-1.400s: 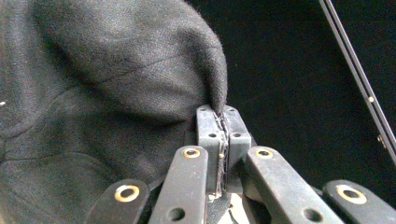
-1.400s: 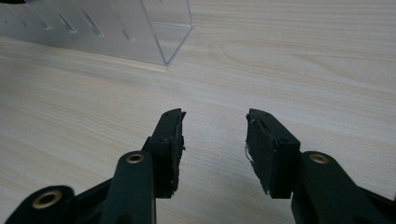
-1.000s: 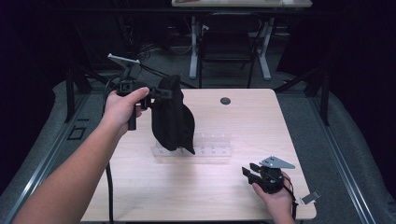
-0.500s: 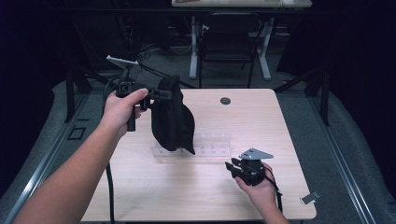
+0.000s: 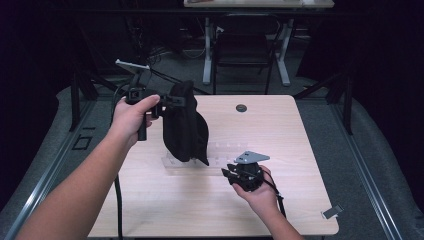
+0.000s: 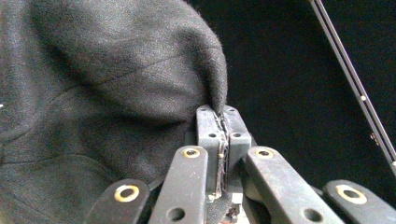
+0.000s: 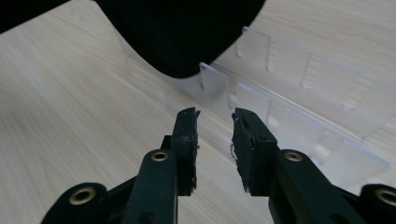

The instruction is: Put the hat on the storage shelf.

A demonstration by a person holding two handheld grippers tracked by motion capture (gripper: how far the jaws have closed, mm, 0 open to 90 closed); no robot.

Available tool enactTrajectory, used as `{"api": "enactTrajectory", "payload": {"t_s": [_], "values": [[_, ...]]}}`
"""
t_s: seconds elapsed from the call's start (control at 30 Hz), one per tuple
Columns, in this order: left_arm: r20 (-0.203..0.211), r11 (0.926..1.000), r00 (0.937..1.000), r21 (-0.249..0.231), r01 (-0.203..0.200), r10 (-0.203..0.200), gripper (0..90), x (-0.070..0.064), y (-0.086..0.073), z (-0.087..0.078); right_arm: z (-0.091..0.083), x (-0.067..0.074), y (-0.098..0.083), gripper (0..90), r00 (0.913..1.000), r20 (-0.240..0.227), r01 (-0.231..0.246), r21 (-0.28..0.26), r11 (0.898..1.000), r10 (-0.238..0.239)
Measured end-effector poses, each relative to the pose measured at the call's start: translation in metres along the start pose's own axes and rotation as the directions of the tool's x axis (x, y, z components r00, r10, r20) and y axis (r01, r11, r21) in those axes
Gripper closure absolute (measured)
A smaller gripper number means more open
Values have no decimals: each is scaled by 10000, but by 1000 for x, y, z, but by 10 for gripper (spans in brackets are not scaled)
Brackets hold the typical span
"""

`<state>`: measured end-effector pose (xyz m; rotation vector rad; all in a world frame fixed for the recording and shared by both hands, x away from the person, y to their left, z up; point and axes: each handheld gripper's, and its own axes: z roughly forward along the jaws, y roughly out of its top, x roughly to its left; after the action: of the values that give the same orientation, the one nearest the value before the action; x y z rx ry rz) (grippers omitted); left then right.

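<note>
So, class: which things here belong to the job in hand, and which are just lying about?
In the job:
- black cloth bag, clamped by left gripper
- clear plastic divided tray
- right gripper, jaws apart, just been closing, nothing between

Lying about:
- small dark round disc
- small grey tag

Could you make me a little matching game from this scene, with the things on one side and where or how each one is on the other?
Things:
1. black cloth bag
2. clear plastic organizer
3. left hand-held gripper
4. right hand-held gripper

States:
A. jaws apart with nothing between them, having just been closing
B. lying flat on the table
C. hanging, its bottom in the organizer
D. clamped on fabric

Pairs: 1-C, 2-B, 3-D, 4-A
</note>
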<state>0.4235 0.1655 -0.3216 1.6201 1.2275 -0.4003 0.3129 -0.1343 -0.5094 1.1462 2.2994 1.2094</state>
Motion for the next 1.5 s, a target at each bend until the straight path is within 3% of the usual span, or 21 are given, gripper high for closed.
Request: {"api": "enactTrajectory", "payload": {"t_s": [0.3, 0.63, 0.8, 1.0, 1.4, 1.5], "values": [[64, 10000, 10000, 18, -3, 2, 888, -2, 0, 3, 9, 20, 22, 676, 9977, -561, 376, -167, 9992, -385], [122, 9999, 9999, 87, -102, 101, 888, -4, 0, 7, 17, 31, 33, 684, 9951, -744, 644, -164, 9978, -654], [111, 9998, 9999, 120, -125, 124, 888, -4, -1, 7, 20, 34, 40, 707, 9948, -557, 848, -119, 9963, -854], [103, 9999, 9999, 72, -131, 131, 888, -3, -1, 6, 22, 35, 43, 739, 9958, -518, 756, -116, 9971, -761], [190, 9998, 9996, -26, -211, 211, 866, -5, -1, 10, 21, 41, 40, 805, 9859, 36, 1676, -169, 9857, -1676], [334, 9994, 9988, 14, -350, 349, 824, -6, -2, 11, 20, 45, 38, 818, 9751, 355, 2193, -95, 9756, -2189]]}}
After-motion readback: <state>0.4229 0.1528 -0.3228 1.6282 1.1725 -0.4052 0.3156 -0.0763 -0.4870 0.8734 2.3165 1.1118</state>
